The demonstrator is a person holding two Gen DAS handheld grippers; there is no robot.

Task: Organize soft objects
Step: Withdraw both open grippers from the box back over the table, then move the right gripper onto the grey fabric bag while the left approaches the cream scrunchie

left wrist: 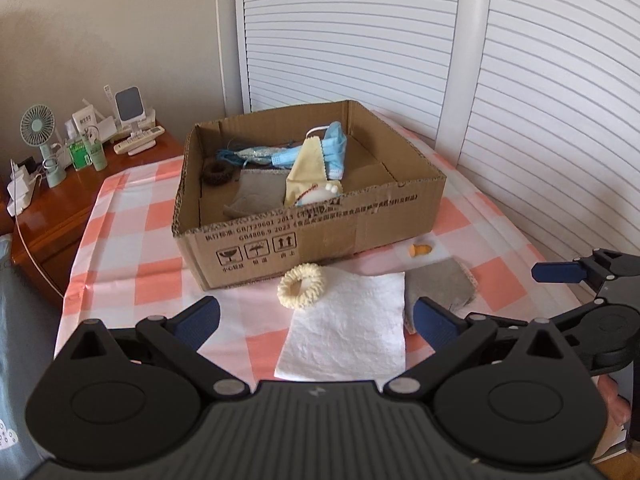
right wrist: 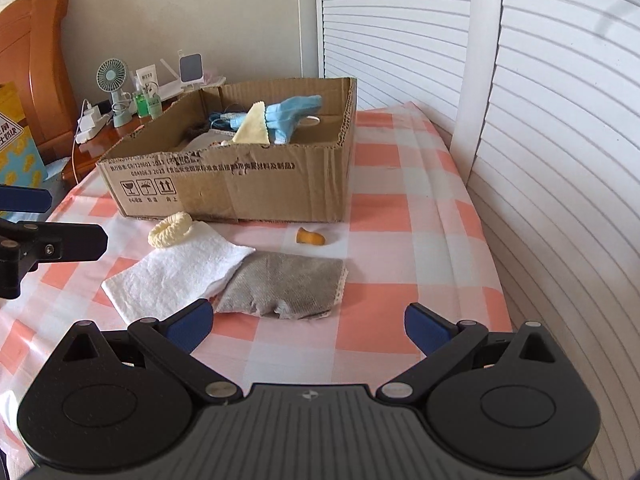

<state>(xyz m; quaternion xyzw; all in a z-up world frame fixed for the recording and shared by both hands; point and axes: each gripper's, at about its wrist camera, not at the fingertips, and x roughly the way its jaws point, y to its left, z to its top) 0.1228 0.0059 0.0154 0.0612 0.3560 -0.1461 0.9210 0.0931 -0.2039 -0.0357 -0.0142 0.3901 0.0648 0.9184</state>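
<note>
On the pink-checked cloth before the cardboard box, both grippers gape empty; the right gripper could drag the overlapping white towel off with the grey cloth.

Right gripper, jaws wide apart, hovers over a grey cloth beside a white towel, before a cardboard box.

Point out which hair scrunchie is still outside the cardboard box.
The cream knitted scrunchie, lying partly on the white towel before the cardboard box; the dark brown one is already inside.
</note>
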